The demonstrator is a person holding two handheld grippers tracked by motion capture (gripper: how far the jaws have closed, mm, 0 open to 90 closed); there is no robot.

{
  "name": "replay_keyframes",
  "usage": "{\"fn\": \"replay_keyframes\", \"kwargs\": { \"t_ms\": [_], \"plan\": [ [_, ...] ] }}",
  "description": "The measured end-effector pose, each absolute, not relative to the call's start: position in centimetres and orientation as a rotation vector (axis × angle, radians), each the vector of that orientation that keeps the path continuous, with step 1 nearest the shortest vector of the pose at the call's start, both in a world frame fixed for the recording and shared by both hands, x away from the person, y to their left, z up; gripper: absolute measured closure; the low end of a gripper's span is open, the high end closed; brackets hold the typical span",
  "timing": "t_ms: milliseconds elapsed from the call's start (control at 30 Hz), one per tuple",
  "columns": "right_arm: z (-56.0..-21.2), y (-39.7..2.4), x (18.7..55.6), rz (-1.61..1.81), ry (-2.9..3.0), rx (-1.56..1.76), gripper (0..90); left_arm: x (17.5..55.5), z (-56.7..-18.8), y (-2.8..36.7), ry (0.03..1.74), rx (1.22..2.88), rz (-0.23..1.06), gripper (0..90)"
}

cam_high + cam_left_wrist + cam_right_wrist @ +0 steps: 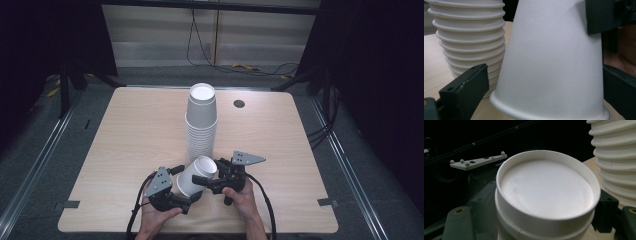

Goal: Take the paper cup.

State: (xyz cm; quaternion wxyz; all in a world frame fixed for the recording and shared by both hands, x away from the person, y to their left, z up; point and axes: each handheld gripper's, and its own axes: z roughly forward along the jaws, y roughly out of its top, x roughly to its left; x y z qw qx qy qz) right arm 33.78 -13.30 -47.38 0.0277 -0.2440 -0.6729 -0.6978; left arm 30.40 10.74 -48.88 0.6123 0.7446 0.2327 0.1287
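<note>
Inverted white paper cup [195, 176], tilted, base uppermost, held just in front of the tall stack of cups [201, 125] on the wooden table [125, 150]. Right gripper [206, 181] closed on the cup's upper part near the base; in the right gripper view two nested bases [544, 192] appear. Left gripper [186, 186], beside the stack's foot, jaws spread wide, straddling the cup's rim end [549, 65] with a gap at one jaw.

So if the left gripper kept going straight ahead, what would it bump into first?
The loose cup, most likely. It already sits between the left gripper's open jaws, upside down and tilted. Behind it stands the cup stack, though how far back is hard to judge.
</note>
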Motion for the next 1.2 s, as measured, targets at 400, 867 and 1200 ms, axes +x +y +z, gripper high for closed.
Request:
{"fn": "replay_keyframes", "kwargs": {
  "t_ms": [400, 867, 1200],
  "plan": [
    [-47.19, -13.29, 33.57, -2.158, -2.099, -0.719, 22.5, 30.62, -48.90, 10.10, 0.498, 1.755, 0.300, 5.4],
    [-47.39, -13.18, 33.57, -2.140, -2.135, -0.726, 20.8, 30.56, -48.59, 10.17, 0.422, 1.810, 0.336, 15.4],
    [-47.20, -13.43, 33.59, -2.123, -2.132, -0.754, 14.9, 30.73, -48.70, 10.05, 0.420, 1.840, 0.326, 15.1]
  ]
}}
